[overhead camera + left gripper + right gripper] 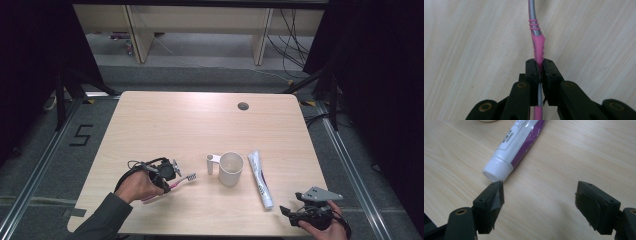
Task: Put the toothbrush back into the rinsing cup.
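Left of the cup point(231, 168) on the worktop point(200, 125): toothbrush point(537, 46), probably light, stiff, slippery, pinched at its pink grip by left gripper point(541, 71) fingers; right gripper point(539, 205) fingers spread, empty, beside toothpaste tube point(516, 147).
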`<move>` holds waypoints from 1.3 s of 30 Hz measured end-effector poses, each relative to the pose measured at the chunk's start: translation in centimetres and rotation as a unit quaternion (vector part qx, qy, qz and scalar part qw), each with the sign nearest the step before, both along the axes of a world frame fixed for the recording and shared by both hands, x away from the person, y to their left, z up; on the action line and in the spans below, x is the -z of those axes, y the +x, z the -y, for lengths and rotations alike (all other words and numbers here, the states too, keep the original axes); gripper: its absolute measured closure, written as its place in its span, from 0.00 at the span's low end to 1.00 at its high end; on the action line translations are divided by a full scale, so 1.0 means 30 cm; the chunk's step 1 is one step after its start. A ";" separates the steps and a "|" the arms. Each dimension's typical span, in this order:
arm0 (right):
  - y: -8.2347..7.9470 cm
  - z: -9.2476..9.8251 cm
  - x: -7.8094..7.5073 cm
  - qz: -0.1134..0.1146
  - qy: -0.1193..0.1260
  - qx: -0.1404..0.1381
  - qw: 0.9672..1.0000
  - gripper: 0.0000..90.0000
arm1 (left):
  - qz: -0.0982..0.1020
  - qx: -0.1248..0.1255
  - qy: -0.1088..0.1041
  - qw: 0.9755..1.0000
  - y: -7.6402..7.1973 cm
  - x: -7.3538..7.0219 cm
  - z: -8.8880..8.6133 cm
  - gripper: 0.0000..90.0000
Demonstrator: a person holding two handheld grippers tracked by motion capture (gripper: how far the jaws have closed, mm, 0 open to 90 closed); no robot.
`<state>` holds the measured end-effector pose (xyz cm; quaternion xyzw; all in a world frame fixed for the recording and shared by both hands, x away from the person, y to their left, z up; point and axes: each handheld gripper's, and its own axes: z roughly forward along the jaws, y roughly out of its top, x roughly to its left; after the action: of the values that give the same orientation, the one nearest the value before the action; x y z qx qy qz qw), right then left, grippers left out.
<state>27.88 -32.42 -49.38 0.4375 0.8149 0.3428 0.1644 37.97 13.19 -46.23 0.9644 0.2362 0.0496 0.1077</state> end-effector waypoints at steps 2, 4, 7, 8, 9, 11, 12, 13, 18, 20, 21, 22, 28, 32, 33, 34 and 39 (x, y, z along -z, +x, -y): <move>0.000 0.001 -0.001 -0.002 0.001 -0.002 1.000 0.27 | 0.008 -0.006 -0.016 1.000 0.001 -0.011 -0.015 0.92; 0.002 0.003 0.000 -0.002 0.000 0.001 1.000 0.27 | 0.013 -0.008 -0.027 1.000 0.001 -0.018 -0.026 0.92; 0.006 0.009 0.000 0.004 -0.003 -0.003 1.000 0.27 | 0.025 -0.017 -0.048 0.998 0.007 -0.030 -0.045 0.92; 0.001 0.003 -0.002 -0.004 0.005 0.008 1.000 0.27 | 0.026 -0.024 -0.053 0.998 0.005 -0.033 -0.048 0.92; 0.002 0.003 -0.003 -0.005 0.005 0.006 1.000 0.27 | 0.029 -0.020 -0.059 0.998 0.007 -0.036 -0.051 0.92; 0.004 0.005 0.001 0.002 -0.002 0.001 1.000 0.27 | 0.041 -0.029 -0.081 0.995 0.004 -0.044 -0.056 0.92; 0.004 0.005 0.002 0.003 -0.002 0.000 1.000 0.27 | 0.045 -0.026 -0.084 0.995 0.006 -0.049 -0.058 0.92; 0.003 0.004 -0.002 -0.001 0.001 0.003 1.000 0.27 | 0.056 -0.030 -0.097 0.993 0.003 -0.055 -0.059 0.92; 0.004 0.006 -0.001 0.000 0.000 0.003 1.000 0.27 | 0.081 -0.037 -0.143 0.986 -0.011 -0.069 -0.061 0.92; 0.003 0.004 -0.003 -0.006 0.005 0.007 1.000 0.27 | 0.098 -0.050 -0.178 0.978 -0.019 -0.073 -0.061 0.92; 0.007 0.008 -0.002 -0.003 0.002 0.003 1.000 0.27 | 0.099 -0.048 -0.184 0.977 -0.019 -0.077 -0.061 0.92; 0.008 0.010 0.001 0.002 -0.001 -0.001 1.000 0.27 | 0.107 -0.056 -0.196 0.973 -0.023 -0.080 -0.060 0.92; 0.003 0.003 0.001 -0.011 0.006 0.003 1.000 0.27 | 0.132 -0.067 -0.231 0.962 -0.021 -0.078 -0.054 0.92; 0.009 0.008 0.000 -0.002 0.002 0.000 1.000 0.27 | 0.143 -0.075 -0.244 0.956 -0.015 -0.080 -0.056 0.92; 0.008 0.008 0.000 -0.002 0.002 0.000 1.000 0.27 | 0.155 -0.080 -0.250 0.952 -0.015 -0.081 -0.058 0.92; 0.007 0.007 -0.001 -0.010 0.006 0.001 1.000 0.27 | 0.159 -0.084 -0.254 0.950 -0.015 -0.083 -0.059 0.92; 0.008 0.009 0.001 -0.004 0.002 -0.002 1.000 0.27 | 0.190 -0.099 -0.287 0.934 -0.012 -0.088 -0.068 0.92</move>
<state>28.13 -32.68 -49.39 0.4378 0.8156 0.3432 0.1591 37.62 15.23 -43.60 0.8366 0.3100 0.1722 0.4176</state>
